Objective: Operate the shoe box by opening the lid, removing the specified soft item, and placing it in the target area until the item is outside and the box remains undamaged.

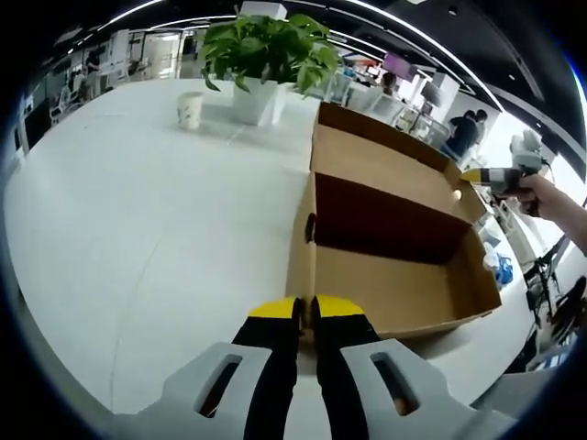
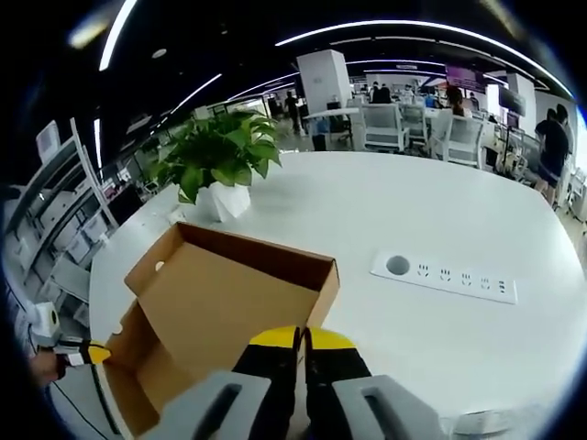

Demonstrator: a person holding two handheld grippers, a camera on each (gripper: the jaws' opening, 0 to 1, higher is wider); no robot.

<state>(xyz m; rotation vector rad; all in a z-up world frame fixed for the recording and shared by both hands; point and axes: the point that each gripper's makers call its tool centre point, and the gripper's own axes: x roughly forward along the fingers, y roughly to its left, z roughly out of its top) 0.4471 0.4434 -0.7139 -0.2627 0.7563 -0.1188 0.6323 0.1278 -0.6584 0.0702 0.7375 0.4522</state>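
The brown cardboard shoe box (image 1: pixel 404 284) lies open on the white table, its lid (image 1: pixel 385 160) folded back flat behind it. What I see of its inside is bare cardboard. My left gripper (image 1: pixel 304 310), with yellow tips, is shut on the box's near corner wall. It also appears at the left (image 2: pixel 92 353), touching that corner. My right gripper (image 2: pixel 302 339) is shut on the far edge of the lid (image 2: pixel 229 293). In the left gripper view it comes in from the right (image 1: pixel 477 175), held by a hand (image 1: pixel 550 194).
A potted green plant (image 1: pixel 266 50) and a paper cup (image 1: pixel 190 110) stand behind the box. A white power strip (image 2: pixel 445 275) is set into the table (image 1: pixel 138 229) to the right. People and chairs are in the background.
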